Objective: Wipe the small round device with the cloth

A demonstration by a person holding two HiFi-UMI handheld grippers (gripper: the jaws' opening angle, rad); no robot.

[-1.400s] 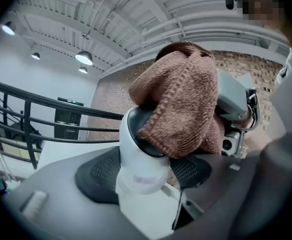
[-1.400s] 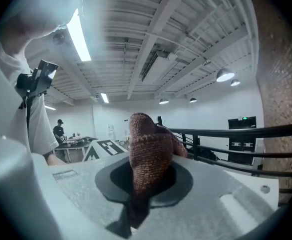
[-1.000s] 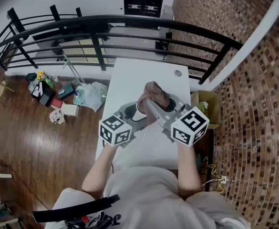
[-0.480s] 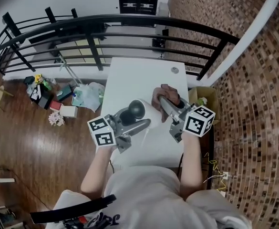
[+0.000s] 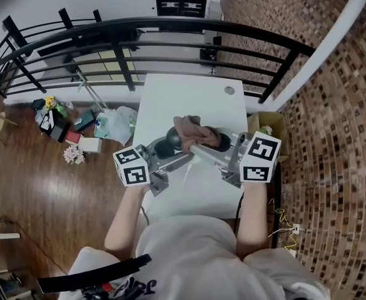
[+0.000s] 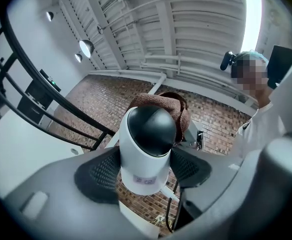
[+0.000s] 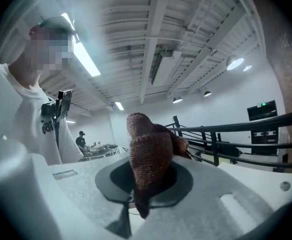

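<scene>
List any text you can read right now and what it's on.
Nothing reads clearly.
Label on the small round device: too blurred to read.
Distant green sign: too small.
Person's shirt print: cut off, unreadable.
Left marker cube and right marker cube: patterns only.

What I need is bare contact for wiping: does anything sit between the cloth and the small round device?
Nothing visible does. The cloth in the right gripper appears to lie directly against the dark dome of the device, held in the left gripper.
</scene>
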